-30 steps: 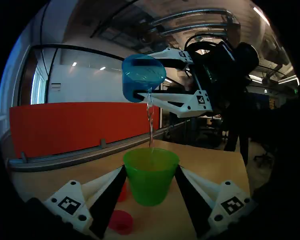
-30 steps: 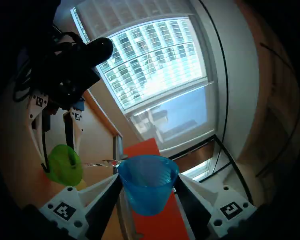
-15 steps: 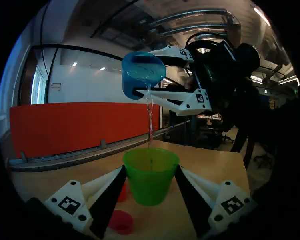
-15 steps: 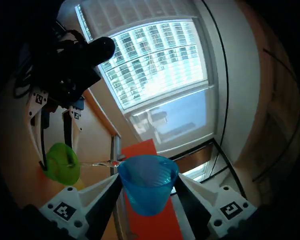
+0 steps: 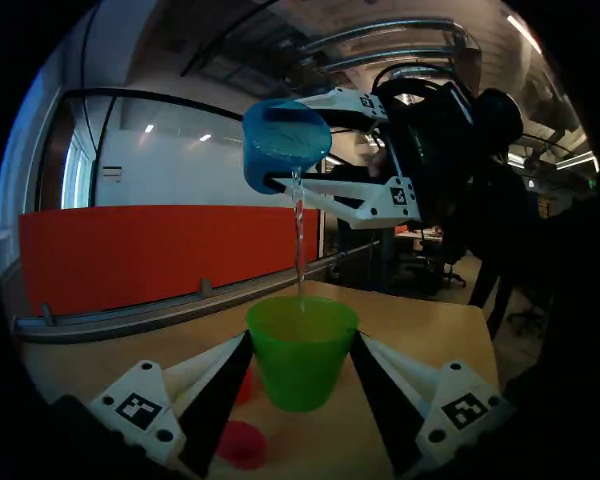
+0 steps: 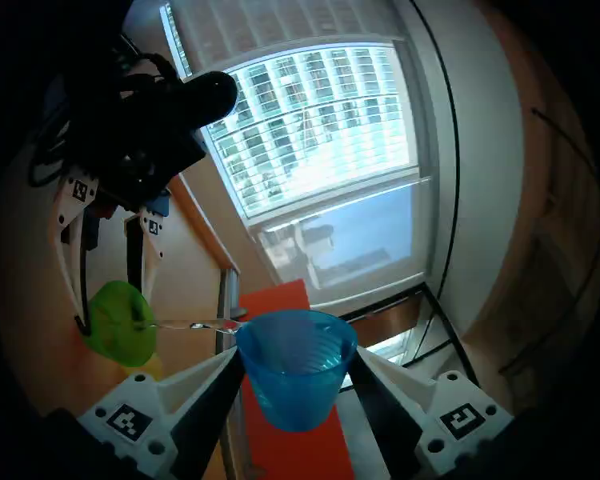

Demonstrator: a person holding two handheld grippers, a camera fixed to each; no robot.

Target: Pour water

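Blue cup (image 6: pixel 296 388) is pouring water (image 5: pixel 298 240) into green cup (image 5: pixel 302 364)
Right gripper (image 6: pixel 296 356) is clamping blue, left gripper (image 5: pixel 302 340) green; pour seemingly unfinished

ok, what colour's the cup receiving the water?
Green: the receiving cup shows best in the left gripper view, below the blue cup.

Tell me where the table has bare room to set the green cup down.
Bare table right of the green cup, out to the far edge, and left toward the rail. Crowded near-left: small red objects lie there.
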